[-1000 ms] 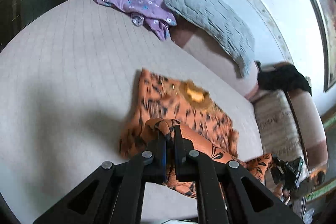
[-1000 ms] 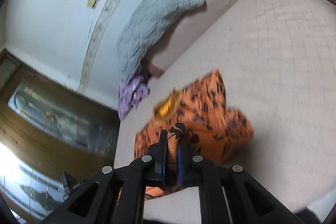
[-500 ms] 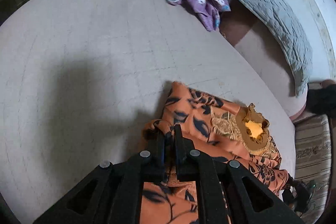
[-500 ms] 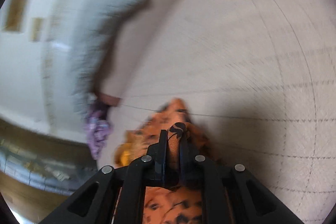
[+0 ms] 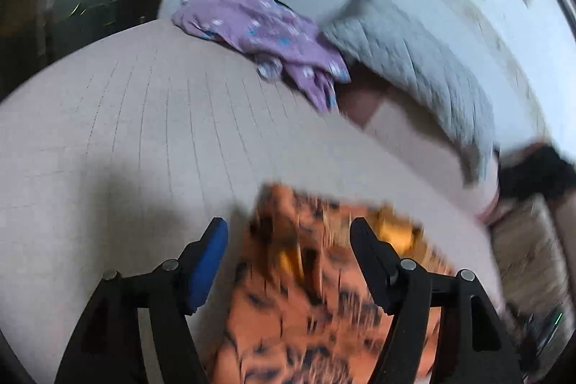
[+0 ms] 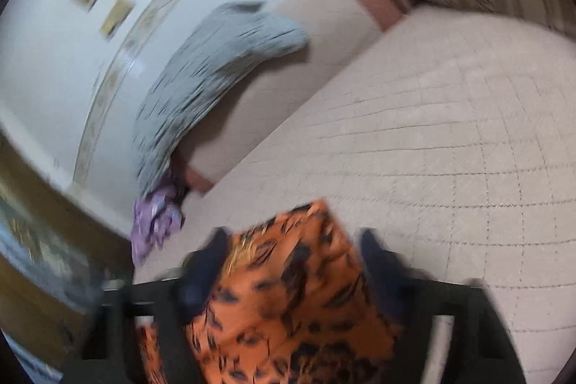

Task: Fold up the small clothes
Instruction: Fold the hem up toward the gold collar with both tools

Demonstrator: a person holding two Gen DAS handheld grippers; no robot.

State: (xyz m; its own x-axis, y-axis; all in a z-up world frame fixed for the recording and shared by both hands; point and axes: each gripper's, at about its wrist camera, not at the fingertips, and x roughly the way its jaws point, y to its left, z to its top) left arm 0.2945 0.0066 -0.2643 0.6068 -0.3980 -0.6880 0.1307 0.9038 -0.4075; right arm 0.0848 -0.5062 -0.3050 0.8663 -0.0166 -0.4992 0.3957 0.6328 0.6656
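Both claws let go at once: the left claw (image 5: 289,231) and the right claw (image 6: 291,240), each clamped on a pinch of the orange black-patterned garment (image 5: 316,305) half a second ago, now stand with their fingers wide apart and nothing between them. The garment lies released on the quilted beige bed (image 5: 144,117), directly beneath and ahead of both claws, its near edge running under the fingers in each wrist view and its yellowish neckline patch (image 5: 392,234) toward the far side. Both views smear with motion, so whether the fold has landed flat and square cannot be judged with confidence; from the right wrist view the cloth (image 6: 288,294) appears as a compact, roughly straight-edged panel, not the loose spread of a second ago. The release suggests that one fold of this piece is laid down, and that the next step is probably either a fresh grip for another fold or a smoothing pass. At the head of the bed a crumpled purple floral garment (image 5: 259,35) waits beside a grey quilted pillow (image 5: 406,60) propped against the white wall, well apart from the orange piece, likely another item for folding. A dark bundle (image 5: 536,171) sits at the far right edge.
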